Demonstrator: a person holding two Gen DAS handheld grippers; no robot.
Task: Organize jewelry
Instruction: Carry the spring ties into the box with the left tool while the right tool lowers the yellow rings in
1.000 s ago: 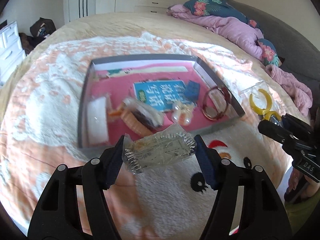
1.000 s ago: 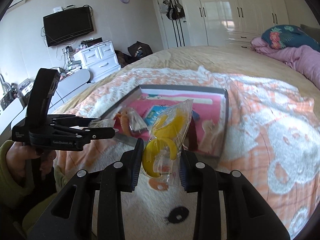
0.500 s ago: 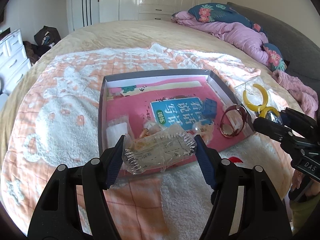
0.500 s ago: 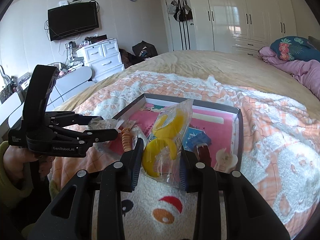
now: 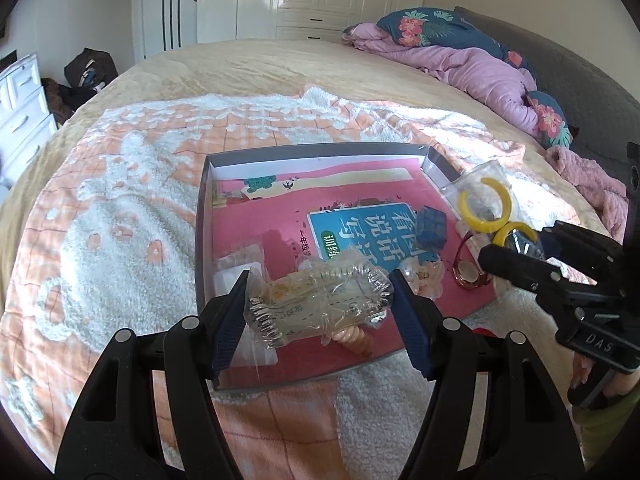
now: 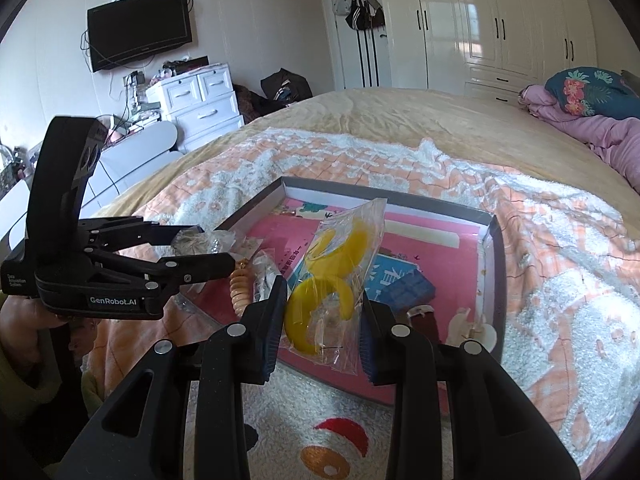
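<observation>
Together we hold two clear jewelry packets above a grey tray (image 5: 202,240) on the bed's blanket (image 5: 120,208): our left gripper (image 5: 318,306) clamps a packet of silver coiled pieces (image 5: 316,300), our right gripper (image 6: 320,320) pinches a bag of yellow bangles (image 6: 332,272).

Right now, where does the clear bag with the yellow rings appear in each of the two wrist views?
Left wrist view: the bag with yellow rings is at the right, held by the right hand-held gripper, beside the box's right wall.
Right wrist view: the same bag is at centre, upright between the fingers.
Shared landmark: the small blue box inside the grey box.
</observation>
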